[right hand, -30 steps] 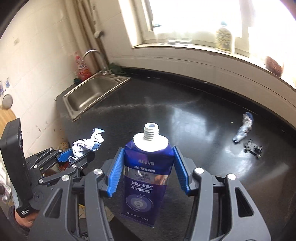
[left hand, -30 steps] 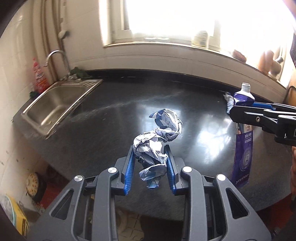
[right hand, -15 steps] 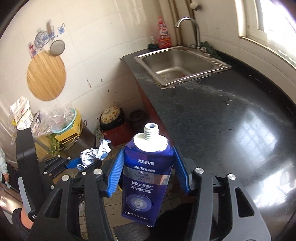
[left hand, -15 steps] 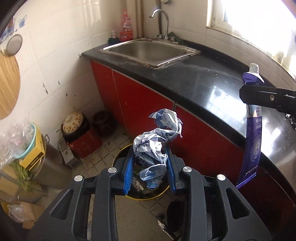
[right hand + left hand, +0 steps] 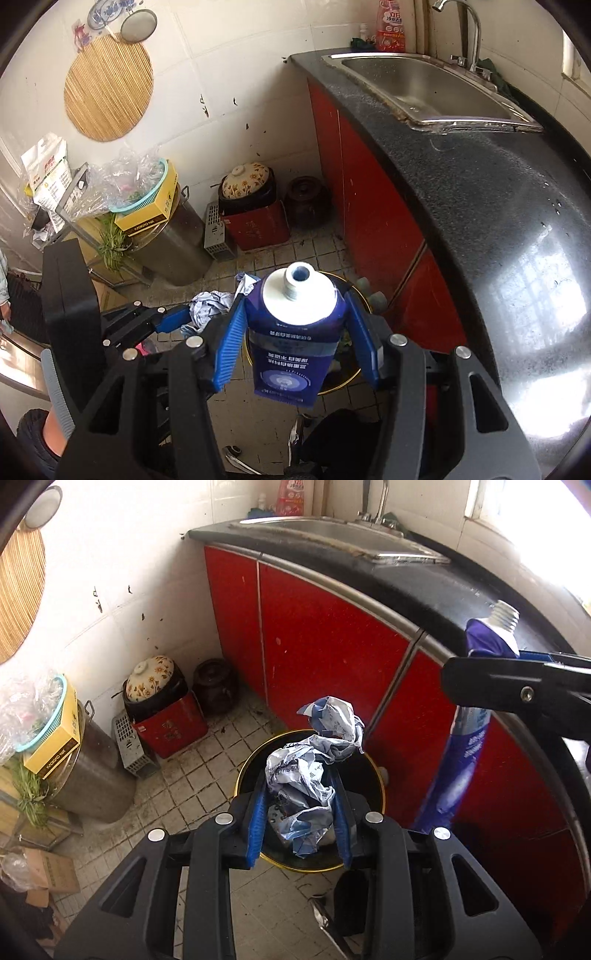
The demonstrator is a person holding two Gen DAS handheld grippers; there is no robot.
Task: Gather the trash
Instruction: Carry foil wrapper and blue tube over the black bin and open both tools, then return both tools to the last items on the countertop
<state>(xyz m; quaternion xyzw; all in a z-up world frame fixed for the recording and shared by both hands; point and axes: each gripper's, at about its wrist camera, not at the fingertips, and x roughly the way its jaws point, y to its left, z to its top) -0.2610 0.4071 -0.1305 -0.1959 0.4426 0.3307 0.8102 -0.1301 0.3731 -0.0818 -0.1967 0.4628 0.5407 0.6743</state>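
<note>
Above a round black trash bin (image 5: 369, 775) with a yellow rim, standing on the tiled floor (image 5: 192, 775) beside red cabinet doors (image 5: 325, 642), the left gripper (image 5: 301, 805) pointed steeply down with its blue fingers (image 5: 256, 812) pinching a crumpled wad of white and blue printed paper (image 5: 314, 768); the print on it was too creased to read. Just to its right, the right gripper (image 5: 297, 343) had its blue fingers (image 5: 227, 343) pressed against the sides of a flattened dark blue tube (image 5: 295, 332) with a white shoulder and an open threaded neck, cap off, held over the near rim of the same bin. The tube carried lines of white Chinese characters and a round emblem, seen upside down and too small to make out. Against the white tiled wall stood a red box (image 5: 170, 723) bearing a dark pot with a flowered lid (image 5: 149, 672), a dark jar (image 5: 214, 683), and a steel drum (image 5: 92, 771) topped by a yellow carton (image 5: 55, 746) lettered "KAOGAO". On the black worktop (image 5: 461, 177) lay a steel sink (image 5: 424, 88) with a tap, and a red-labelled bottle (image 5: 391, 26) stood behind it. A round woven mat (image 5: 109, 86) hung on the wall.
</note>
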